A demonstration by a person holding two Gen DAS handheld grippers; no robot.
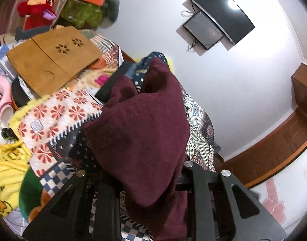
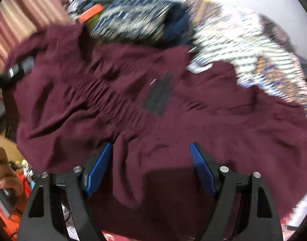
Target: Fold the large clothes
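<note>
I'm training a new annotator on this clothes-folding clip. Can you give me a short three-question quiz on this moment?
1. True or false: the left gripper is closed on the maroon garment.
2. The right gripper is: A) clamped on the garment B) open above the garment C) holding a plush toy.
3. What hangs on the white wall in the left wrist view?

Key:
1. True; the cloth drapes from between its fingers.
2. B; the blue pads stand apart.
3. Two dark screens, with cables.

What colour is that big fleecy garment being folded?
Dark maroon garment, with a dark rectangular patch; clearest in the right wrist view.
</note>
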